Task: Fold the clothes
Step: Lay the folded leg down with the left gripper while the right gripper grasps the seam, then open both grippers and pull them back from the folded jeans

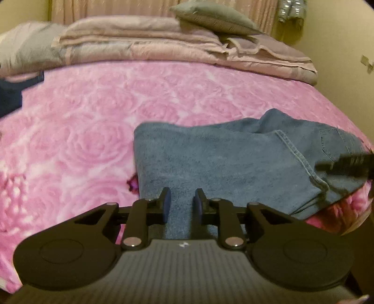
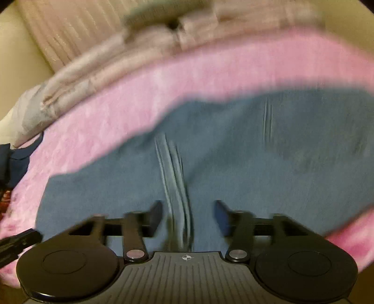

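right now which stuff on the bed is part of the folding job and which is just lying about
Job: blue denim jeans, left gripper, right gripper.

Lying about: folded beige quilt, grey-green pillow, dark navy cloth, pink rose-pattern blanket.

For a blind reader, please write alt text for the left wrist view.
Folded blue jeans lie on a pink rose-patterned blanket, with the left gripper just above their near edge, its pads apart. Folded bedding and a grey pillow lie behind.
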Tool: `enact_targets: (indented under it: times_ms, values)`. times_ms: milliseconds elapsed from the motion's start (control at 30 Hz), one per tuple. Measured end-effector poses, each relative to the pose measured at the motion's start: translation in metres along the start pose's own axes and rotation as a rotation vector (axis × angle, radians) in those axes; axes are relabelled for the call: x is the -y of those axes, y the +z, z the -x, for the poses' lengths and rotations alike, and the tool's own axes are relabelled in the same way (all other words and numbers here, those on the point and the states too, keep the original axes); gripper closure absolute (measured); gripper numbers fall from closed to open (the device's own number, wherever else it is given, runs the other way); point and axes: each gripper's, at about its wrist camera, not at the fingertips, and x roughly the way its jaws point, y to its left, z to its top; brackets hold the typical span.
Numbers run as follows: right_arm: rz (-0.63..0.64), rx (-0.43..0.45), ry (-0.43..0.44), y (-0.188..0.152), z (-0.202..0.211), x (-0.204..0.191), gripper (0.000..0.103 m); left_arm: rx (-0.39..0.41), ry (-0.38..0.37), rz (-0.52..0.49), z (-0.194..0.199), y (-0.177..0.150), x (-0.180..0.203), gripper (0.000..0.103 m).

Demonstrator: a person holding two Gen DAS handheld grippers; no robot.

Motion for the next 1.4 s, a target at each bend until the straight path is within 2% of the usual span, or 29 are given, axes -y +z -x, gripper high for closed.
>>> enact_targets:
  times_ms: [133,233,300,400,500,600,667,767,867,967,1100,1167,1300,1400]
  values:
    - [0.094,0.039,0.044,-0.005,0.008,-0.016,0.048,0.021,-0.024,-0.05,0.005,-0.003,0.005,0.085]
    - [0.173,-0.066,0.02,-0.023,-0.018,-0.025,0.05,-0.054,0.017,-0.077,-0.02,-0.015,0.003,0.085]
    - [0.22,-0.1,-0.007,-0.037,-0.034,-0.026,0.05,-0.064,0.032,-0.096,-0.029,-0.022,0.004,0.085]
    - [0.222,-0.148,-0.027,-0.025,-0.03,-0.031,0.05,-0.074,0.04,-0.131,-0.021,-0.011,0.009,0.089]
    - [0.226,-0.071,-0.052,-0.002,-0.016,-0.031,0.05,-0.006,0.004,-0.127,-0.009,0.013,0.001,0.089]
    - [0.251,-0.003,0.0,0.018,-0.024,-0.041,0.051,0.032,0.006,-0.109,-0.024,0.041,-0.011,0.089]
    - [0.274,0.018,0.033,0.029,-0.037,-0.049,0.058,0.031,0.015,-0.089,-0.045,0.056,-0.017,0.09]
    - [0.3,0.001,0.05,0.034,-0.067,-0.06,0.062,0.002,0.011,-0.066,-0.078,0.066,-0.026,0.091]
    - [0.344,-0.031,0.014,0.025,-0.095,-0.058,0.07,-0.044,0.014,-0.087,-0.11,0.062,-0.027,0.092]
    - [0.375,-0.015,-0.003,0.017,-0.098,-0.054,0.071,-0.023,0.028,-0.142,-0.117,0.058,-0.021,0.091]
    - [0.272,0.003,-0.014,0.015,-0.078,-0.032,0.07,-0.02,0.03,-0.129,-0.094,0.06,-0.021,0.092]
    - [0.215,0.025,0.01,0.01,-0.051,-0.017,0.07,0.007,-0.005,-0.113,-0.066,0.051,-0.023,0.092]
    - [0.241,0.019,0.055,-0.014,-0.007,-0.012,0.07,0.016,-0.085,-0.086,-0.017,0.018,-0.025,0.092]
    - [0.303,-0.048,0.045,-0.036,-0.002,-0.017,0.07,-0.051,-0.106,-0.133,-0.003,-0.013,-0.016,0.092]
